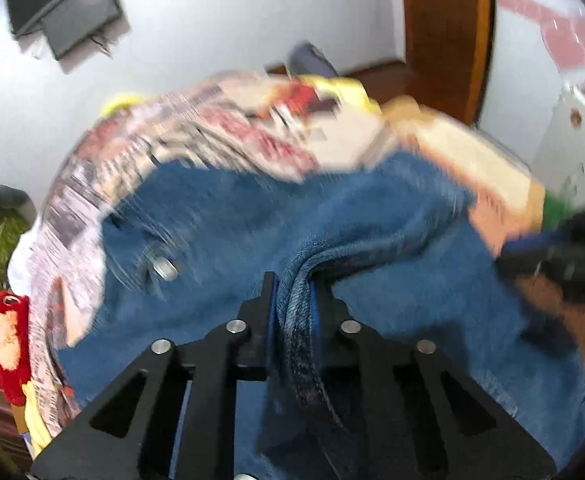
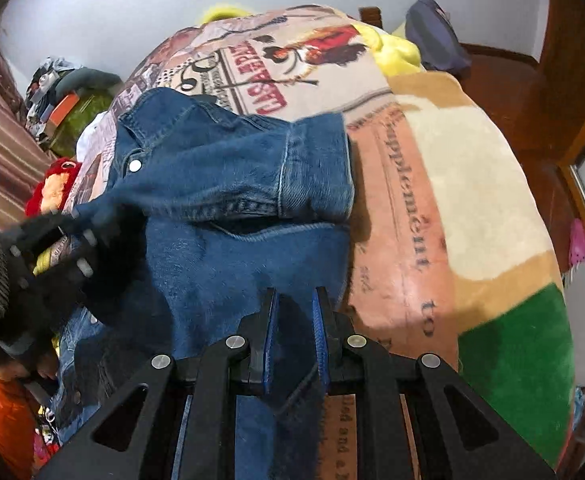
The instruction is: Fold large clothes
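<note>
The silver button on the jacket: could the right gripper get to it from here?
Probably yes. The button lies bare on the jacket, and the right gripper is open and empty. The left gripper, holding denim, is close beside that path.

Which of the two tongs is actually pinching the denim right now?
The left tongs: a thick seam of the denim jacket is clamped between them. The right tongs stand open, with a gap between their blue pads.

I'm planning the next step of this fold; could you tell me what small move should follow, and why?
Probably carry the left gripper across toward the folded sleeve and lay its edge down. It is shut on a thick hem of the denim jacket, while the right gripper stands open over the cloth, holding nothing.
</note>
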`<state>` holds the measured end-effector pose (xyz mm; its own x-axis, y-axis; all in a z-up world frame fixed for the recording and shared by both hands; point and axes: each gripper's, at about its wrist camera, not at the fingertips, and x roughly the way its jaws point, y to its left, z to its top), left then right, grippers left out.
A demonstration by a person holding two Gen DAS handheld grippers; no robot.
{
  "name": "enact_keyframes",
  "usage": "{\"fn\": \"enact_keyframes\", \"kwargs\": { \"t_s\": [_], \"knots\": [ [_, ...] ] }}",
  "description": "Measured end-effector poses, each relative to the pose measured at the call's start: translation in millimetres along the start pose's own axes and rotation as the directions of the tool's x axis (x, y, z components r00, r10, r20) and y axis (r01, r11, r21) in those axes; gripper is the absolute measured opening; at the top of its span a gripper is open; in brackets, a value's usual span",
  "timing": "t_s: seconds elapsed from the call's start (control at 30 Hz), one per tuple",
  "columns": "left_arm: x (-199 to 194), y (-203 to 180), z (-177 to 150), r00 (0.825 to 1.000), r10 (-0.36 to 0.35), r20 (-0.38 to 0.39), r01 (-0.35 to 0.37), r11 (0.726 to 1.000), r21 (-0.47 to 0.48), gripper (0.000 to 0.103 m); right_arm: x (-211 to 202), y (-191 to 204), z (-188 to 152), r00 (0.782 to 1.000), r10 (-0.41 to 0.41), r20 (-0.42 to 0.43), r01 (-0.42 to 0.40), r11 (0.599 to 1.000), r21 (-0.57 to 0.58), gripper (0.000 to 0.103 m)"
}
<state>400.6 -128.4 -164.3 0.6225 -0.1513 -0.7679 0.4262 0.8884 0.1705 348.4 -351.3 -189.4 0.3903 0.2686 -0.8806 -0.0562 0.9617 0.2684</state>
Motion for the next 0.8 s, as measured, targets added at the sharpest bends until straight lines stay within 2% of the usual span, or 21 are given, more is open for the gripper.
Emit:
{"fn": "enact_keyframes", "kwargs": {
  "t_s": [0.1, 0.2, 0.3, 0.4, 0.5, 0.63, 0.67, 0.7, 0.73, 0.77, 0.8],
  "knots": [
    [-26.0, 25.3, 15.5, 0.997, 0.011, 0.082, -0.006, 0.998, -0.065, 0.013, -2.2, 8.0, 4.1, 1.000, 0.008, 0.022, -0.008, 1.000, -0.016, 0.013],
    [-40.7, 49.3, 13.1, 0.993, 0.037, 0.109, -0.023, 0.992, -0.126, 0.013, 10.3, 15.6, 0.9, 1.000, -0.012, -0.010, 0.012, 0.999, -0.045, 0.013],
    [-33.9, 70.9, -12.1, 0.998, 0.032, 0.055, -0.022, 0.984, -0.178, 0.013, 32.8, 20.1, -10.9, 0.997, -0.052, -0.060, 0.047, 0.996, -0.082, 0.013],
    [-14.4, 87.9, -49.3, 0.999, 0.026, -0.040, -0.035, 0.975, -0.219, 0.017, 38.4, 27.2, -22.7, 0.996, -0.091, -0.022, 0.087, 0.984, -0.155, 0.013],
    [-1.1, 102.5, -88.2, 0.994, -0.019, -0.108, -0.014, 0.956, -0.292, 0.031, 39.6, 33.2, -30.8, 0.992, -0.127, -0.011, 0.122, 0.969, -0.213, 0.014],
    [0.6, 111.2, -130.2, 0.989, -0.046, -0.140, -0.009, 0.928, -0.372, 0.045, 41.8, 30.2, -35.0, 0.992, -0.122, -0.021, 0.114, 0.971, -0.211, 0.016],
    [0.3, 113.1, -137.7, 0.988, -0.044, -0.146, -0.016, 0.921, -0.388, 0.048, 42.2, 28.6, -35.1, 0.992, -0.122, -0.026, 0.114, 0.973, -0.202, 0.023],
    [-0.5, 115.4, -145.7, 0.988, -0.031, -0.150, -0.033, 0.913, -0.406, 0.050, 42.3, 26.3, -34.9, 0.990, -0.136, -0.027, 0.128, 0.973, -0.190, 0.039],
    [-2.2, 117.8, -150.8, 0.989, -0.024, -0.149, -0.041, 0.906, -0.421, 0.052, 41.1, 24.6, -36.8, 0.987, -0.160, -0.022, 0.154, 0.972, -0.179, 0.051],
    [-3.4, 121.3, -155.6, 0.989, -0.028, -0.146, -0.039, 0.898, -0.439, 0.054, 41.5, 20.4, -35.2, 0.979, -0.201, -0.016, 0.196, 0.968, -0.159, 0.072],
    [-5.2, 125.0, -158.7, 0.989, -0.041, -0.143, -0.030, 0.888, -0.458, 0.054, 40.9, 15.3, -35.2, 0.975, -0.222, -0.014, 0.218, 0.967, -0.135, 0.074]
  ]
}}
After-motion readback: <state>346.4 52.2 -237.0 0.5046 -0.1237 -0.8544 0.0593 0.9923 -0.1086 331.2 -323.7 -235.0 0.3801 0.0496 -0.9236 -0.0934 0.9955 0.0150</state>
